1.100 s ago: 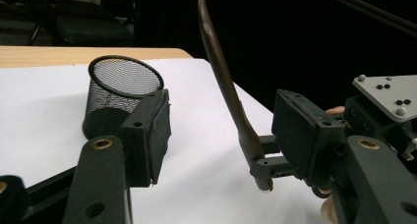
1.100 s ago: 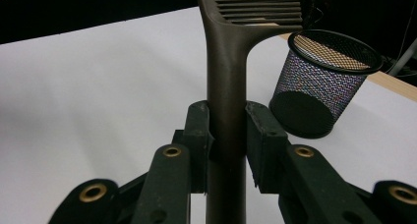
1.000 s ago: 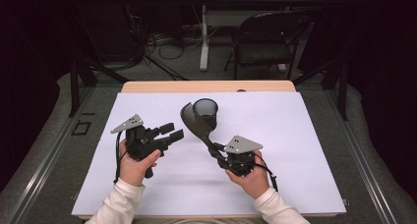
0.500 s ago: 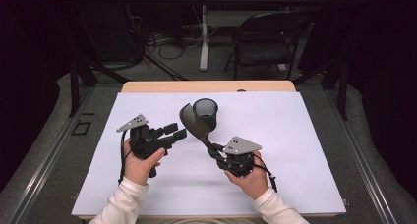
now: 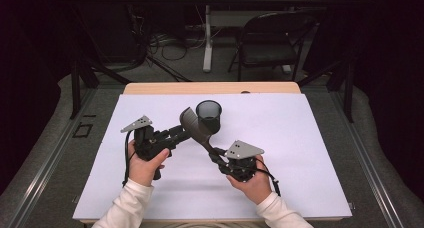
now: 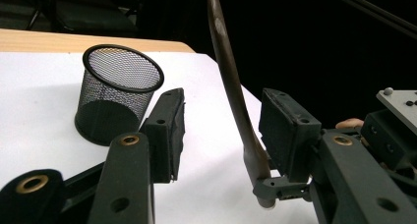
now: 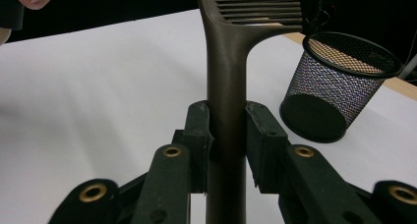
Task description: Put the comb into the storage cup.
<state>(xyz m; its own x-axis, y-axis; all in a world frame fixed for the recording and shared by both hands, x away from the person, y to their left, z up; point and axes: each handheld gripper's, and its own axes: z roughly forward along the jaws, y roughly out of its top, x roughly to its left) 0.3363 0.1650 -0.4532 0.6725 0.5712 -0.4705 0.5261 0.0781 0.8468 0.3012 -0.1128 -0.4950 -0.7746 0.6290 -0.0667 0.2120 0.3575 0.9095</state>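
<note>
White-covered bench [image 5: 300,153] spanning the scene, wooden edge at the far side. Black mesh cup [image 5: 208,116] upright at centre-far, just right of and behind the brown slotted spatula [image 5: 196,128]. Spatula off the bench, long axis slanting from near-right up to far-left, slotted blade by the cup's rim. Right hand-held gripper [image 7: 227,145] clenched on the handle at its near end, pads on both sides. Left hand-held gripper [image 5: 182,133] reaching in from the left, jaws straddling the blade edge-on; blade close against one pad [image 6: 280,130], clear gap to the other [image 6: 169,128], so not yet gripping. Compared with a second ago: left hand-held gripper now up against the blade instead of well apart from it, jaws just been closing around it; right hand-held gripper and cup unchanged.
</note>
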